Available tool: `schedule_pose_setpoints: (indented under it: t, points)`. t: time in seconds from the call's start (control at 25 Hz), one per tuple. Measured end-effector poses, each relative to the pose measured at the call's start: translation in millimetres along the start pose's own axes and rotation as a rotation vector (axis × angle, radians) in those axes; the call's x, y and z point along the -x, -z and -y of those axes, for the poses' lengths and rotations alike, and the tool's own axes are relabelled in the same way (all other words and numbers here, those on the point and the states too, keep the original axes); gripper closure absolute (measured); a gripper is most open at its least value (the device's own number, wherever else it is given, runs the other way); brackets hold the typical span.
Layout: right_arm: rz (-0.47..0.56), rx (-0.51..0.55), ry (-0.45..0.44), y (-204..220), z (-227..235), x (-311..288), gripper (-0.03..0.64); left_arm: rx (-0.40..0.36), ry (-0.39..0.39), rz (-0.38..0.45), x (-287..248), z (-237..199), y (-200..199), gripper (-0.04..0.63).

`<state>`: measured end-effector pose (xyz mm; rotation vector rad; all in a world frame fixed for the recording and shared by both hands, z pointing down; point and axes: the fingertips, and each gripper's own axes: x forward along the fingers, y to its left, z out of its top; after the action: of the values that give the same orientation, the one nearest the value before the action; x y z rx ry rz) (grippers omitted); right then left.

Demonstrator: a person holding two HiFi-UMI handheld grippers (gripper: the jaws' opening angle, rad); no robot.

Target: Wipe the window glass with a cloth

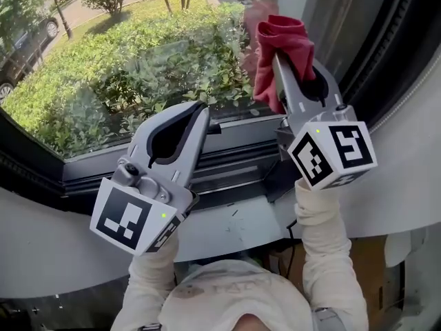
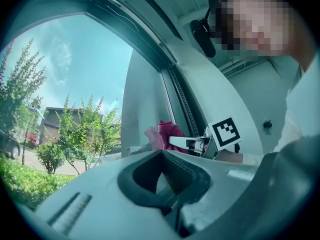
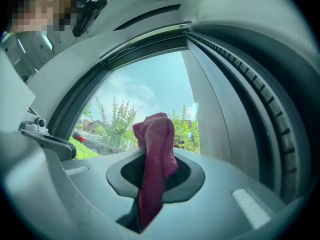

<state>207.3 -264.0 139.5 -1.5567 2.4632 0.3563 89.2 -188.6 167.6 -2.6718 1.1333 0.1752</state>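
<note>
A dark red cloth (image 1: 284,36) is bunched at the tip of my right gripper (image 1: 279,59), which is shut on it. The cloth is up at the right side of the window glass (image 1: 138,61), and its faint reflection shows beside it. In the right gripper view the cloth (image 3: 156,149) hangs out of the closed jaws in front of the glass (image 3: 145,91). My left gripper (image 1: 200,110) is lower and to the left, near the bottom frame, shut with nothing in it. From the left gripper view the cloth (image 2: 169,130) and the right gripper (image 2: 192,143) show beyond the left gripper's (image 2: 161,153) closed jaws.
A dark window frame (image 1: 227,161) runs under the glass, with a white sill (image 1: 234,229) below it. A black upright frame (image 1: 386,54) stands just right of the cloth. Outside are hedges (image 1: 103,88), trees and a parked car (image 1: 17,47).
</note>
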Motion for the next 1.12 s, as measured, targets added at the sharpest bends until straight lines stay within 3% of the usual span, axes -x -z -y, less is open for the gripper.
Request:
schedule_pose_setpoints:
  t: [0.16,0.4,0.6,1.12]
  points:
    - [-0.009,0.026,0.041,12.9,-2.5,4.9,0.543,0.004,-0.006,-0.007,8.1,-3.3,2.1,0.495]
    - [-0.071,-0.03,0.093,55.2,-11.9,15.0,0.543,0.003,-0.013,-0.025,27.3,-15.9,7.5,0.495]
    - [-0.078,-0.06,0.121,59.4,-23.6,14.2,0.546,0.005,-0.022,-0.03,47.4,-27.6,8.5,0.495]
    - [-0.043,-0.051,0.023,48.0,-119.2,-21.2,0.546,0.016,-0.079,-0.027,107.3,-77.5,12.6,0.495]
